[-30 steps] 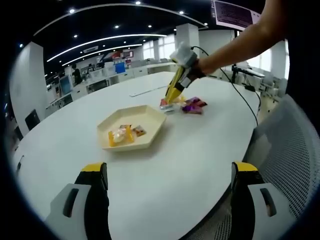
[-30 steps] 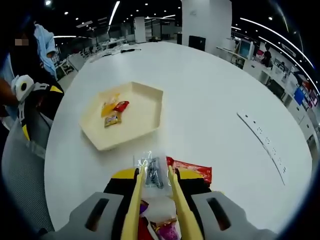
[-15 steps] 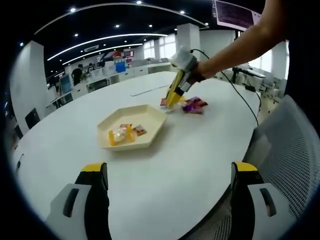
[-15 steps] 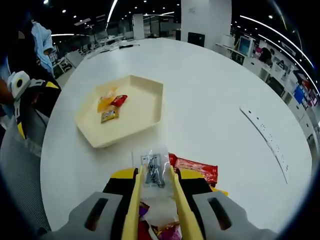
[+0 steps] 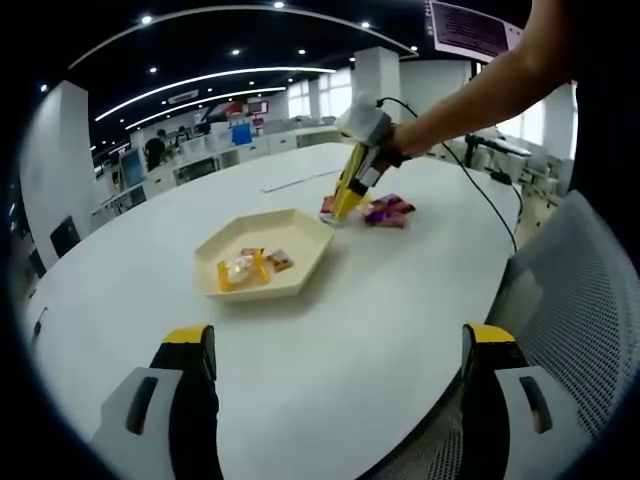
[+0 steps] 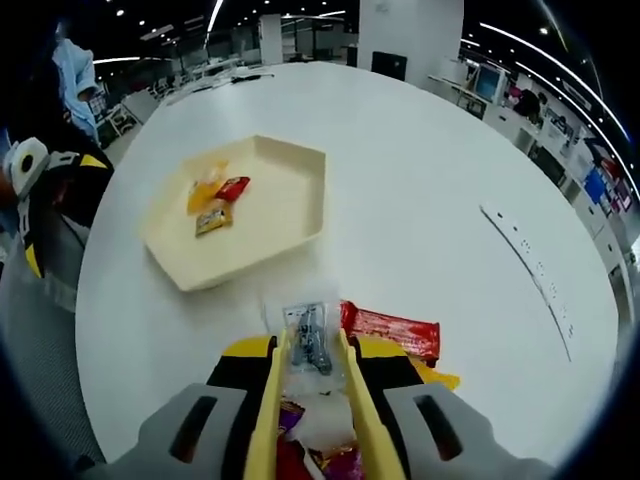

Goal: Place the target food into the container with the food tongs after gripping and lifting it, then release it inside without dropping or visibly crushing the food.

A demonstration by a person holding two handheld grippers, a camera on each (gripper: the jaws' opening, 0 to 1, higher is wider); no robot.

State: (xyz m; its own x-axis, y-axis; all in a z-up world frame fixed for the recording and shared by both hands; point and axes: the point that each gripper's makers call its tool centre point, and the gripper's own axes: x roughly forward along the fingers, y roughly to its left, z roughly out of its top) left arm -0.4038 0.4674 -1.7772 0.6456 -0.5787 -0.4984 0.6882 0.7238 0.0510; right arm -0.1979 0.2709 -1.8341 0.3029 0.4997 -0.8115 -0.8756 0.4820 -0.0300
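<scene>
tray [image 6: 290, 215]: cream | tongs [image 6: 310, 400]: yellow | packet [image 6: 308, 335]: clear, dark print | table [image 6: 430, 200]: white

Probably office: distant desk rows [image 5: 235, 140]

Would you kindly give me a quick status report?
Right gripper shut on clear packet, lifted. Left gripper open, idle. Tray ahead, path unobstructed.

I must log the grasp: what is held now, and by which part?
The yellow food tongs on the right hand-held gripper pinch a clear plastic snack packet by its lower sides. The left hand-held gripper holds nothing.
</scene>
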